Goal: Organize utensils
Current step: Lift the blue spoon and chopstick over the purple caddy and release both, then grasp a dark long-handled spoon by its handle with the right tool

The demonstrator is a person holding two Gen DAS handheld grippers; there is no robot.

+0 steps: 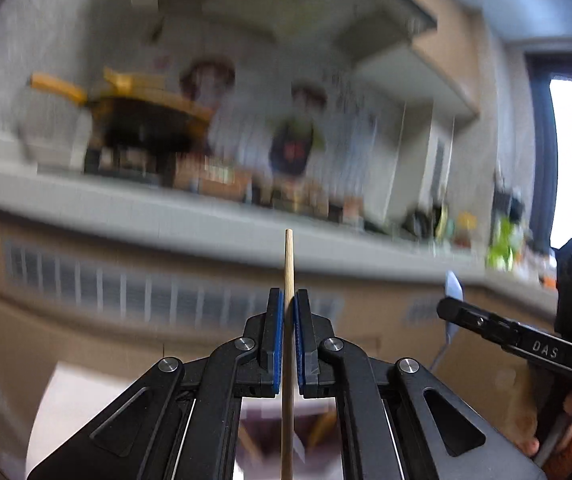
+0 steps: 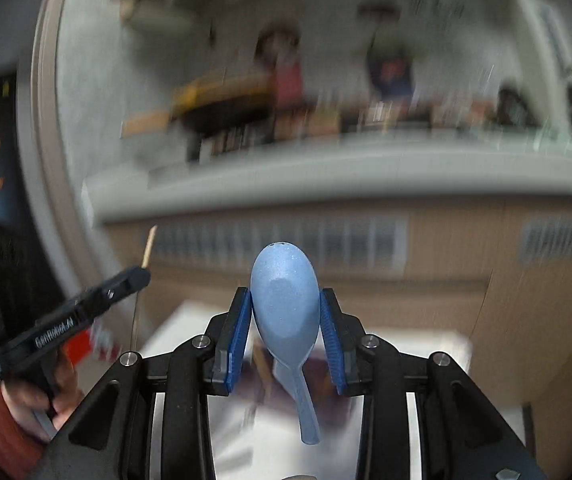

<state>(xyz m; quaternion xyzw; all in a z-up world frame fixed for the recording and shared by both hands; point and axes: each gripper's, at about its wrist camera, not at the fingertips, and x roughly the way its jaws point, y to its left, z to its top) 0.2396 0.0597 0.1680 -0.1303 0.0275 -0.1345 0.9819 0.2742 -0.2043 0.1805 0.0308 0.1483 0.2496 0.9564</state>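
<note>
My left gripper [image 1: 289, 304] is shut on a thin wooden chopstick [image 1: 288, 264] that stands upright between the blue pads, its tip above the fingers. My right gripper [image 2: 286, 304] is shut on a blue spoon [image 2: 284, 300], bowl up and handle hanging down. Both are held up in the air. The right gripper shows at the right of the left wrist view [image 1: 451, 308] with the spoon bowl [image 1: 453, 285] above it. The left gripper shows at the left of the right wrist view [image 2: 142, 276] with the chopstick tip [image 2: 150, 245].
A grey kitchen counter [image 1: 206, 216] runs across ahead with a dark pan [image 1: 142, 120], jars and bottles on it, all blurred. Brown cabinet fronts [image 2: 445, 280] lie below it. A white surface [image 2: 405, 348] with blurred items lies under the grippers.
</note>
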